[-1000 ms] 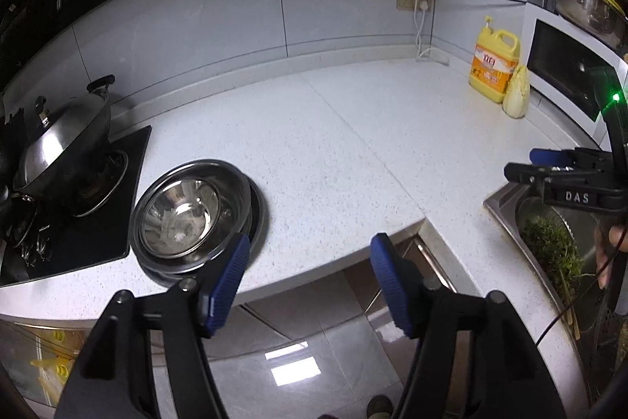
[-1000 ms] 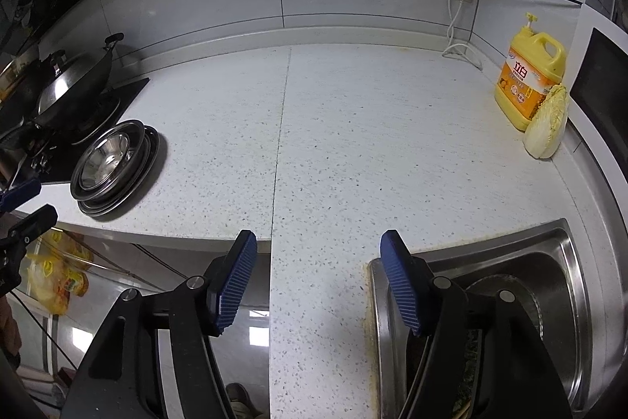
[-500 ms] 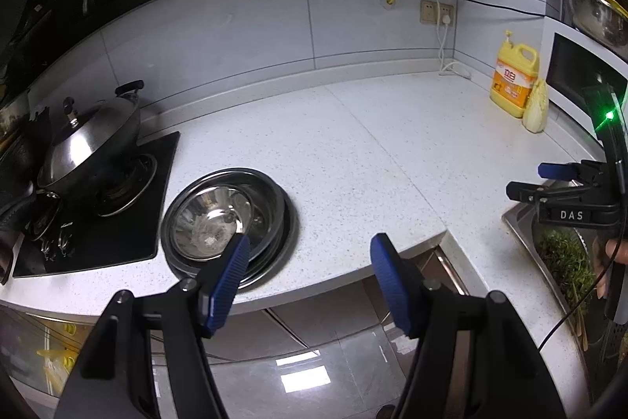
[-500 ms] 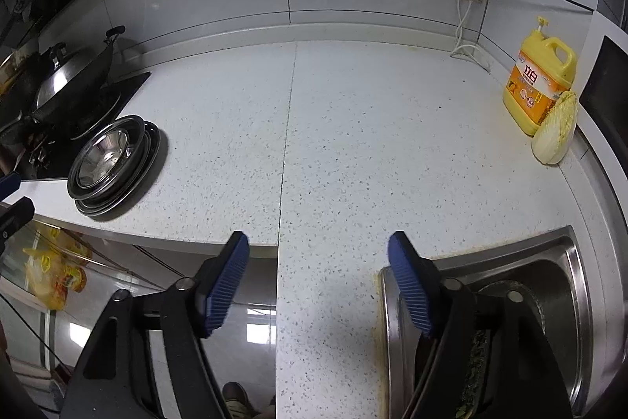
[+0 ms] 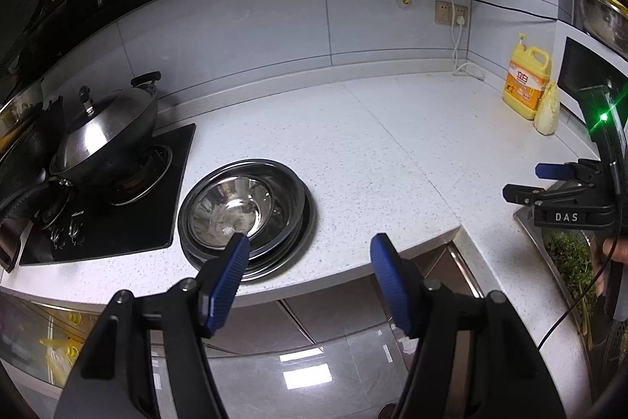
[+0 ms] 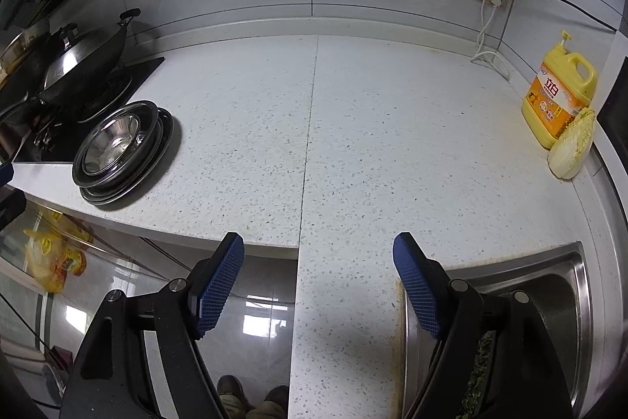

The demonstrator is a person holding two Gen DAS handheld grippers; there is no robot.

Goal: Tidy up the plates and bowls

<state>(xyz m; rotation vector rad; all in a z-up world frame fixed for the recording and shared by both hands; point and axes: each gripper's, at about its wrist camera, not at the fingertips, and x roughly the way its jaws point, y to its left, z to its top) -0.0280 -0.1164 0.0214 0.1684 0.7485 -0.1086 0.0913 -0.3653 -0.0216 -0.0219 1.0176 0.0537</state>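
A stack of steel plates with a steel bowl (image 5: 229,209) nested on top sits on the white counter beside the stove; the stack also shows at the left of the right wrist view (image 6: 121,152). My left gripper (image 5: 310,262) is open and empty, in front of the counter edge just right of the stack. My right gripper (image 6: 318,269) is open and empty over the counter's front edge by the sink; it also shows at the right of the left wrist view (image 5: 549,183).
A lidded wok (image 5: 102,140) sits on the black stove (image 5: 117,222) left of the stack. A yellow detergent jug (image 6: 557,101) and a cabbage (image 6: 571,148) stand at the far right. A steel sink (image 6: 549,301) with greens lies at the right front.
My left gripper has drawn back and up from the stack, which now sits further right in its view. My right gripper has drifted slightly. Both stay open.
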